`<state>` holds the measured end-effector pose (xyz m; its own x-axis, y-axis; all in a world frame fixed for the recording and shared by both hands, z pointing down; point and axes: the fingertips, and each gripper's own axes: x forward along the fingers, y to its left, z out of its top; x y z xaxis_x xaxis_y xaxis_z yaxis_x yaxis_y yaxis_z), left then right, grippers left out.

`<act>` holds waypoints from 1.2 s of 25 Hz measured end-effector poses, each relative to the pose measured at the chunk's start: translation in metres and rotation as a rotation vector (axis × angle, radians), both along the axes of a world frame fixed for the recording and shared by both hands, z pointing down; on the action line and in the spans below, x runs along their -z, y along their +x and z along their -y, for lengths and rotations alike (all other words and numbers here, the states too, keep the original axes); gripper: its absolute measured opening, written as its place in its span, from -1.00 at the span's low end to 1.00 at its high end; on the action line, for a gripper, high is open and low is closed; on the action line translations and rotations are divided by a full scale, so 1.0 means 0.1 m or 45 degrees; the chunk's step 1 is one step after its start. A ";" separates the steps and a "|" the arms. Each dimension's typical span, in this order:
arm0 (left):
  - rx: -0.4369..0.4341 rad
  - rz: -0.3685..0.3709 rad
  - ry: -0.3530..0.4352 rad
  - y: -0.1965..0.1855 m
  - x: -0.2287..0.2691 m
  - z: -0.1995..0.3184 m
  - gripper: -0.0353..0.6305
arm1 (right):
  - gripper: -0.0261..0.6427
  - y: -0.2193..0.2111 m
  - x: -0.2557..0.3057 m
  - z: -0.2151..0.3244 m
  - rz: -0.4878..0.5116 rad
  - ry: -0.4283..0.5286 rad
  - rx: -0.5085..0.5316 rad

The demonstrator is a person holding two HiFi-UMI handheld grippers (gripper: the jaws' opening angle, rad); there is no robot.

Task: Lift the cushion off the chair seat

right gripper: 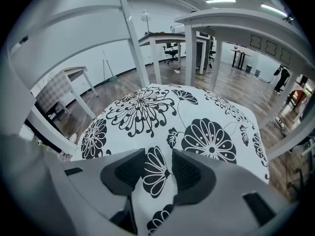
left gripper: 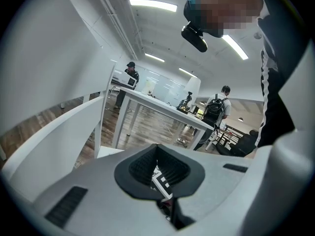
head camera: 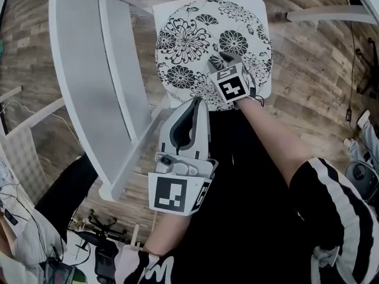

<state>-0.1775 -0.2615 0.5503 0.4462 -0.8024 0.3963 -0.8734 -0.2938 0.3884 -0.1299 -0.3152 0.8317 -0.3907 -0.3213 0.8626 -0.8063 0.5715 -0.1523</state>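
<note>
A round white cushion printed with black flowers lies on the white chair seat. My right gripper is at the cushion's near edge and is shut on it. In the right gripper view a strip of the flowered cushion runs up between the two dark pads of that gripper. My left gripper hangs just short of the cushion's near edge, jaws shut with nothing between them. In its own view the left gripper points up and away, toward the room.
The chair's white slatted backrest rises at the left. The floor is wood planks. White tables stand beyond the chair. Two people are near a far table. My black-clad legs fill the lower middle.
</note>
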 end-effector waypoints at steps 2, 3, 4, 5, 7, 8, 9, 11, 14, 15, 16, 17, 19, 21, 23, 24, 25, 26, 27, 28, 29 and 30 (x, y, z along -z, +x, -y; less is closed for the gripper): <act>-0.004 -0.002 -0.005 0.00 -0.01 -0.02 -0.88 | -0.44 -0.01 -0.02 0.00 -0.006 -0.004 0.001; -0.005 -0.003 -0.008 0.01 -0.01 -0.03 -0.88 | -0.44 -0.01 -0.03 0.00 -0.006 -0.007 -0.001; -0.007 -0.003 -0.010 0.01 -0.02 -0.04 -0.88 | -0.44 -0.01 -0.04 0.00 -0.005 -0.010 -0.004; -0.009 -0.004 -0.012 0.01 -0.02 -0.04 -0.88 | -0.44 -0.01 -0.05 0.00 -0.007 -0.013 -0.004; -0.012 -0.006 -0.012 0.01 -0.02 -0.05 -0.88 | -0.44 -0.01 -0.06 0.00 -0.012 -0.016 -0.001; -0.013 -0.006 -0.012 0.00 -0.02 -0.05 -0.88 | -0.44 -0.01 -0.07 0.00 -0.015 -0.018 0.002; -0.015 -0.007 -0.012 0.01 -0.01 -0.05 -0.88 | -0.44 0.00 -0.08 0.00 -0.020 -0.021 0.003; -0.016 -0.010 -0.013 0.01 -0.01 -0.06 -0.88 | -0.44 0.01 -0.08 0.01 -0.034 -0.021 -0.002; -0.019 -0.016 -0.013 0.02 -0.02 -0.07 -0.88 | -0.44 0.02 -0.09 0.03 -0.034 -0.005 -0.020; -0.021 -0.018 -0.014 0.02 -0.02 -0.07 -0.88 | -0.44 0.02 -0.09 0.02 -0.036 0.004 -0.021; -0.024 -0.019 -0.014 0.03 -0.02 -0.07 -0.88 | -0.44 0.02 -0.09 0.02 -0.042 0.013 -0.018; -0.028 -0.019 -0.015 0.04 -0.02 -0.07 -0.88 | -0.44 0.02 -0.09 0.02 -0.050 0.021 -0.014; -0.034 -0.019 -0.018 0.05 -0.03 -0.08 -0.88 | -0.44 0.02 -0.10 0.02 -0.069 0.027 -0.009; -0.036 -0.022 -0.017 0.05 -0.02 -0.08 -0.88 | -0.45 0.02 -0.10 0.03 -0.079 0.024 -0.010; -0.037 -0.025 -0.016 0.06 -0.02 -0.08 -0.88 | -0.47 0.03 -0.10 0.03 -0.081 0.021 -0.011; -0.038 -0.025 -0.015 0.06 -0.01 -0.08 -0.88 | -0.50 0.03 -0.10 0.03 -0.082 0.023 -0.011; -0.039 -0.026 -0.015 0.07 -0.01 -0.08 -0.88 | -0.52 0.03 -0.10 0.03 -0.085 0.026 -0.011; -0.040 -0.026 -0.015 0.07 -0.01 -0.08 -0.88 | -0.54 0.04 -0.09 0.03 -0.088 0.030 -0.009; -0.041 -0.026 -0.014 0.07 0.00 -0.09 -0.88 | -0.55 0.04 -0.09 0.03 -0.092 0.033 -0.007; -0.042 -0.026 -0.014 0.08 0.00 -0.10 -0.88 | -0.58 0.03 -0.09 0.03 -0.096 0.036 -0.004; -0.042 -0.027 -0.015 0.08 0.00 -0.10 -0.88 | -0.60 0.03 -0.08 0.03 -0.100 0.037 -0.002; -0.043 -0.028 -0.015 0.08 0.01 -0.11 -0.88 | -0.63 0.03 -0.08 0.02 -0.102 0.037 -0.002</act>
<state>-0.1697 -0.2508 0.5497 0.4813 -0.7822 0.3956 -0.8544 -0.3179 0.4111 -0.1266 -0.3177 0.8399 -0.3203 -0.3469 0.8815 -0.8160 0.5737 -0.0708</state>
